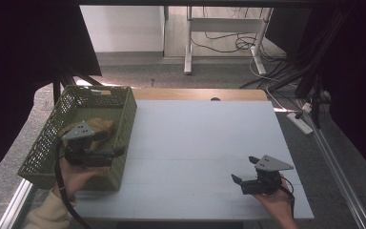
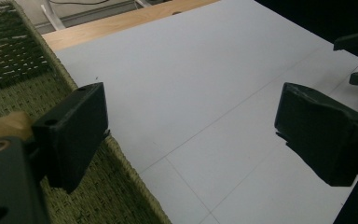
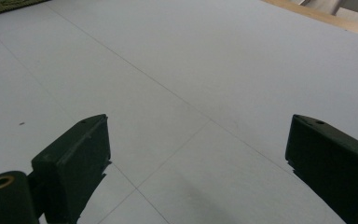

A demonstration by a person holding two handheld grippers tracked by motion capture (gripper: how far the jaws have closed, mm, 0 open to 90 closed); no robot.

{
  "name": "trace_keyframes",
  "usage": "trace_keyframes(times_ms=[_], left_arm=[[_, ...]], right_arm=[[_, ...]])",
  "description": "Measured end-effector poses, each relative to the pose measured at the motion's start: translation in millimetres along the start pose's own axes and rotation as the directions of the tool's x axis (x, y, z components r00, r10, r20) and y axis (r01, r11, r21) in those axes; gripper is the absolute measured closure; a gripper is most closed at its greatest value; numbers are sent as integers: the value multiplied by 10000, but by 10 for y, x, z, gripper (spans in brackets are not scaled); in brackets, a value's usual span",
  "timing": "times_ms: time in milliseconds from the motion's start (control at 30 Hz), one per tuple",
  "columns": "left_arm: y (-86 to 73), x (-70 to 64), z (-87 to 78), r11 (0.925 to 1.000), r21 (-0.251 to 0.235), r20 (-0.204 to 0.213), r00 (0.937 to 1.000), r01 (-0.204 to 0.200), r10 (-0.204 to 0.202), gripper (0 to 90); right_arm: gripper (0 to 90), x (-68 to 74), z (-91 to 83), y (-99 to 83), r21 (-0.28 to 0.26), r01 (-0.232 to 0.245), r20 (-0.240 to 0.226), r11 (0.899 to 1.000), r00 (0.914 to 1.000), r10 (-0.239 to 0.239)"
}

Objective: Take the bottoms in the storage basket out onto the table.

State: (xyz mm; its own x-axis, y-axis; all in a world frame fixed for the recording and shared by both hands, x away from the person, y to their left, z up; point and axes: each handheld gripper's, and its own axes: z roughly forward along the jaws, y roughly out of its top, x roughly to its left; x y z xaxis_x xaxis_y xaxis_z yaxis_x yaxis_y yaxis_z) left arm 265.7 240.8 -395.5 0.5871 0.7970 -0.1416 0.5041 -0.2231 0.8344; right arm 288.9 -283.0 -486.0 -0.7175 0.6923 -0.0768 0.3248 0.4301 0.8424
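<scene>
Hovering over the near rim of the green perforated plastic basket (image 1: 124, 119), the left tongs (image 2: 191, 135) gape wide and empty, like the right tongs (image 3: 198, 158) above the white bench (image 1: 200, 138).

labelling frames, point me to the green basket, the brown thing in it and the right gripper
green basket (image 1: 124, 119): high view, right wall.
brown thing (image 1: 102, 126): high view, its top.
right gripper (image 1: 244, 170): high view, gap between its open jaws.
</scene>
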Motion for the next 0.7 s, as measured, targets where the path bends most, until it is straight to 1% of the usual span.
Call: trace_keyframes(times_ms=[100, 200, 467, 700], left_arm=[[16, 30, 14, 9999, -29, 60, 9999, 109, -109, 106], [33, 46, 40, 9999, 31, 44, 9999, 122, -122, 106], [96, 89, 73, 9999, 127, -56, 10000, 80, -79, 106], [160, 115, 84, 9998, 201, -186, 9998, -50, 54, 108]], right_arm=[[64, -4, 3, -2, 6, 6, 16, 10000, 10000, -6], [64, -6, 6, -6, 40, -6, 12, 10000, 10000, 6], [64, -8, 10, -8, 56, -12, 20, 10000, 10000, 12], [64, -8, 13, -11, 88, -26, 32, 10000, 10000, 26]])
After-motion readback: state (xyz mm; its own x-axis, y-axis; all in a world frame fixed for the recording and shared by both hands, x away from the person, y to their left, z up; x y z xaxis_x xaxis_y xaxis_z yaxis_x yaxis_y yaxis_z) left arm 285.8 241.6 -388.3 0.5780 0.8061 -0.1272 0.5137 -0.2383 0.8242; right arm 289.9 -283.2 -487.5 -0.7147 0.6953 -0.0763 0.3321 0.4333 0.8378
